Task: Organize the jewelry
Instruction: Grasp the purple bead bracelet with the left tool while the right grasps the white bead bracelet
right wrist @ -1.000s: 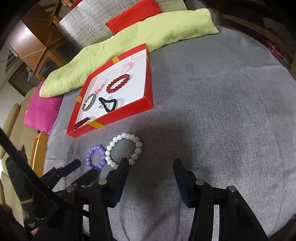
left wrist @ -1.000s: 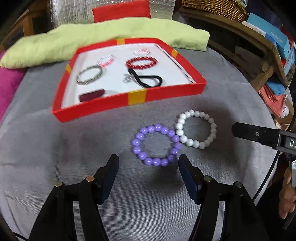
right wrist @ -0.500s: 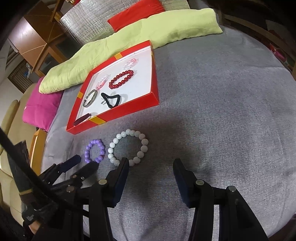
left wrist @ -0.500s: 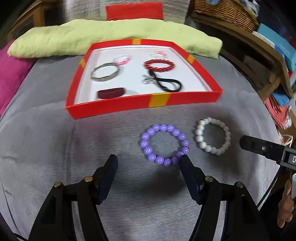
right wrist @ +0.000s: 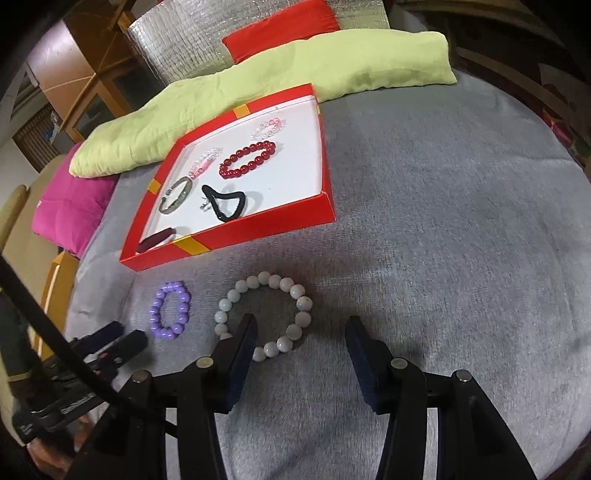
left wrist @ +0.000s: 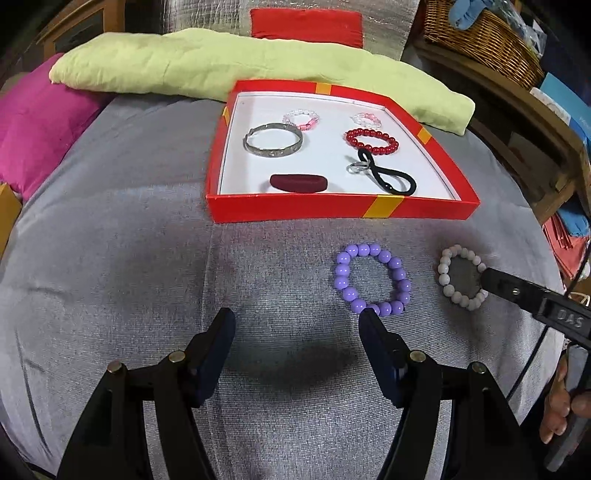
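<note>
A purple bead bracelet (left wrist: 372,283) and a white bead bracelet (left wrist: 462,282) lie on the grey cushion in front of a red tray (left wrist: 332,211). The tray holds a silver bangle (left wrist: 272,140), a red bead bracelet (left wrist: 372,141), two pink-and-clear bracelets, a black hair tie (left wrist: 391,177) and a dark red band (left wrist: 298,183). My left gripper (left wrist: 297,328) is open and empty, its right finger touching the purple bracelet's near edge. My right gripper (right wrist: 300,334) is open, its left finger over the near side of the white bracelet (right wrist: 264,317).
A green pillow (left wrist: 221,62), a red cushion and a pink cushion (left wrist: 33,133) lie behind and left of the tray. A wicker basket (left wrist: 480,33) and shelves stand at the right. The grey cushion (right wrist: 443,240) stretches to the right of the tray.
My left gripper has swung left, so the purple bracelet now sits off its right finger. My right gripper has moved forward onto the white bracelet.
</note>
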The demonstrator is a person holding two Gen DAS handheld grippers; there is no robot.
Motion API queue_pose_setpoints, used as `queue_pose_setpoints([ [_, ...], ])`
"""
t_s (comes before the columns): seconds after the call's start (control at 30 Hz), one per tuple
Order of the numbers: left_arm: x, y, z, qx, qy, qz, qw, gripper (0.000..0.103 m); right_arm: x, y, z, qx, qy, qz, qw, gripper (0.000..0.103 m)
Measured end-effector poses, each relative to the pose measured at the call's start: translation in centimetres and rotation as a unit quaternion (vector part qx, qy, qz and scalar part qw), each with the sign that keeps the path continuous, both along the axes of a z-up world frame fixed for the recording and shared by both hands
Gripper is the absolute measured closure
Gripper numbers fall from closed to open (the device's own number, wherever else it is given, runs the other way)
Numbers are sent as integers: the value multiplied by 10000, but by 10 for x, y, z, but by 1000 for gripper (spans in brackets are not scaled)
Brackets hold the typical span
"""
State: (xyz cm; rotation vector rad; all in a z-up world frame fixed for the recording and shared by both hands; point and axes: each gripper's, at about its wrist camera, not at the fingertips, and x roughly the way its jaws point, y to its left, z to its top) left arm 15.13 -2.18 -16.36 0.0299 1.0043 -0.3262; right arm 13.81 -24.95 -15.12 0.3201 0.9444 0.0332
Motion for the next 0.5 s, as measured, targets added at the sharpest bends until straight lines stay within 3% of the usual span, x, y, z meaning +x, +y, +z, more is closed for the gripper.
queue_pose_setpoints([
  [0.07,-1,-4,2,-18,-41,-34,10000,33,1,5,-1,-328,-61,71,9994,70],
  [0.1,-2,-8,4,-54,-73,-74,9999,33,3,9,-2,-526,-61,150,9985,86],
  [0.3,-8,-27,10,-67,-256,-253,9993,33,-6,4,1,-817,-181,270,9961,87],
  [0.5,-6,-51,6,57,-241,-475,9986,33,-17,-30,3,-324,-95,56,9994,87],
])
